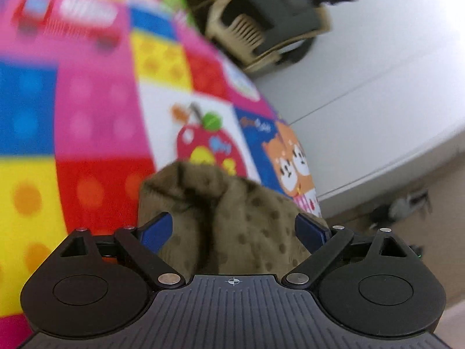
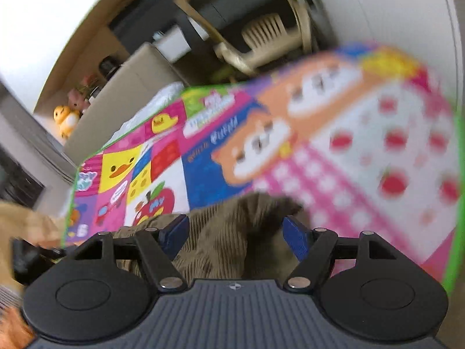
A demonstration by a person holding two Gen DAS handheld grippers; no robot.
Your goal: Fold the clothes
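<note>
An olive-brown garment [image 1: 209, 192] with dark dots is bunched up between the blue pads [image 1: 157, 231] of my left gripper [image 1: 234, 226], which is shut on it; the cloth hides the fingertips. It stays sharp while the colourful play mat [image 1: 96, 122] behind it is blurred. In the right wrist view the same garment [image 2: 229, 232] shows a ribbed, corduroy-like face. My right gripper [image 2: 235, 234] is shut on that fold, and cloth covers its tips too. Both bunches sit raised above the mat [image 2: 203, 171].
A beige plastic chair [image 1: 261, 29] stands past the mat's far edge by a white wall [image 1: 377, 72]. The right wrist view shows the chair [image 2: 261, 37], a low cabinet [image 2: 125, 87] with a yellow toy [image 2: 65, 119], and the mat's green border [image 2: 453, 232].
</note>
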